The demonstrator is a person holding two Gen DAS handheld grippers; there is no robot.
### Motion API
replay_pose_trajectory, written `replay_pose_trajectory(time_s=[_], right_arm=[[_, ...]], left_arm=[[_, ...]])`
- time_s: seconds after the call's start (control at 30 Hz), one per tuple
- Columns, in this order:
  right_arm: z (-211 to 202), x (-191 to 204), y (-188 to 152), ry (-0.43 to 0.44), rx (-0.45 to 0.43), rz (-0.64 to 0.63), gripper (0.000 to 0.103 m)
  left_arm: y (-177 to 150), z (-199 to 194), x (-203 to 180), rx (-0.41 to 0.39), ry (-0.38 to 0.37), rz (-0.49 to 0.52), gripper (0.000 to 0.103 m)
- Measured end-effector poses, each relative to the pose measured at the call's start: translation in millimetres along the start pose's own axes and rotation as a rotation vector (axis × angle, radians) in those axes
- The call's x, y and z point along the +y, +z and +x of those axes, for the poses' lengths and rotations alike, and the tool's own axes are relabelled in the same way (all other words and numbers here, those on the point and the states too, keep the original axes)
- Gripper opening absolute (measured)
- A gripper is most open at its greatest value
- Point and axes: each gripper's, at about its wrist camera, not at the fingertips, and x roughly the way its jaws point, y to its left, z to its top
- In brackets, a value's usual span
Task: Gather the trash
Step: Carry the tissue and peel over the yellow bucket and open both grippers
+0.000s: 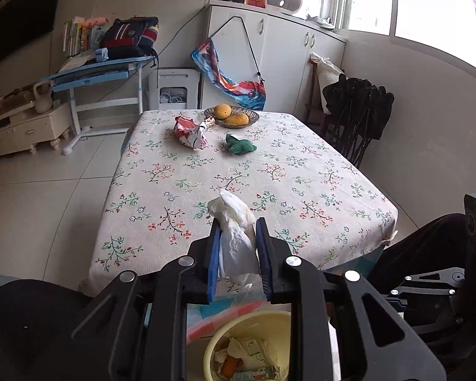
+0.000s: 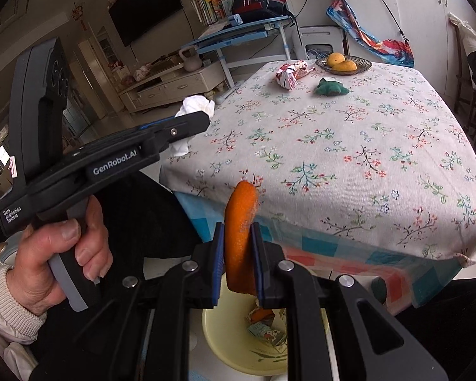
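My left gripper (image 1: 237, 227) is shut on a crumpled white tissue (image 1: 234, 222), held off the table's near edge, above a pale yellow bin (image 1: 212, 349) with scraps inside. It also shows in the right wrist view (image 2: 193, 117) with the tissue (image 2: 196, 104). My right gripper (image 2: 237, 231) is shut on a piece of orange peel (image 2: 239, 219), above the same bin (image 2: 219, 343). A crumpled red-and-white wrapper (image 1: 190, 131) and a crumpled green wrapper (image 1: 239, 144) lie on the far part of the floral tablecloth (image 1: 238, 174).
A dish with two mangoes (image 1: 231, 116) stands at the table's far edge. A dark chair (image 1: 358, 117) stands right of the table. A blue desk (image 1: 101, 73) and white cabinets (image 1: 269, 63) are beyond.
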Motion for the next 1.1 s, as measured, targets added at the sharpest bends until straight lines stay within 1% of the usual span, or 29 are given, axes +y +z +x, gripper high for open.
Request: replay_pose_trajectory(time_s=[0.2, 0.33, 0.43, 0.53, 0.6, 0.7, 0.8, 0.9, 0.93, 0.97, 1.0, 1.07, 1.1], right_arm=[[-0.5, 2.7, -14.4, -0.002, 0.052, 0.012, 0.020], [-4.9, 1.7, -21.4, -0.018, 0.051, 0.023, 0.028], [-11.6, -5.3, -22.2, -0.036, 0.022, 0.051, 0.035], [-15.7, -19.5, -20.3, -0.057, -0.011, 0.110, 0.036], [-21.5, -29.6, -19.6, -0.073, -0.046, 0.157, 0.038], [-31.4, -42.7, -18.7, -0.092, -0.098, 0.215, 0.039], [-39.3, -50.3, -19.9, -0.106, -0.135, 0.249, 0.043], [-42.4, -53.2, -19.6, -0.108, -0.155, 0.265, 0.044], [-42.8, -53.6, -19.8, -0.109, -0.159, 0.269, 0.045], [-43.7, -54.5, -20.0, -0.110, -0.162, 0.271, 0.045], [-43.8, -54.6, -19.9, -0.110, -0.164, 0.272, 0.045], [-44.1, -54.9, -19.8, -0.113, -0.167, 0.274, 0.046], [-44.1, -55.0, -19.9, -0.116, -0.168, 0.276, 0.046]], left_arm=[[-10.0, -10.3, -7.8, 0.017, -0.005, 0.002, 0.021], [-19.2, -15.7, -13.9, 0.045, -0.016, -0.002, 0.021], [-28.8, -13.6, -20.5, 0.084, -0.028, 0.007, 0.021], [-36.7, -6.2, -28.0, 0.135, -0.038, 0.024, 0.021], [-41.4, -1.8, -32.4, 0.172, -0.039, 0.038, 0.021], [-51.2, 6.0, -38.2, 0.242, -0.061, 0.045, 0.021], [-61.8, 14.3, -45.7, 0.312, -0.082, 0.068, 0.021], [-69.7, 20.1, -51.5, 0.370, -0.097, 0.086, 0.021], [-72.1, 21.9, -52.6, 0.387, -0.099, 0.089, 0.022], [-74.8, 24.2, -53.5, 0.410, -0.103, 0.091, 0.027], [-77.3, 26.6, -54.3, 0.432, -0.107, 0.092, 0.030], [-79.0, 28.0, -56.7, 0.444, -0.089, 0.103, 0.043], [-78.9, 26.9, -57.5, 0.439, -0.082, 0.108, 0.047]])
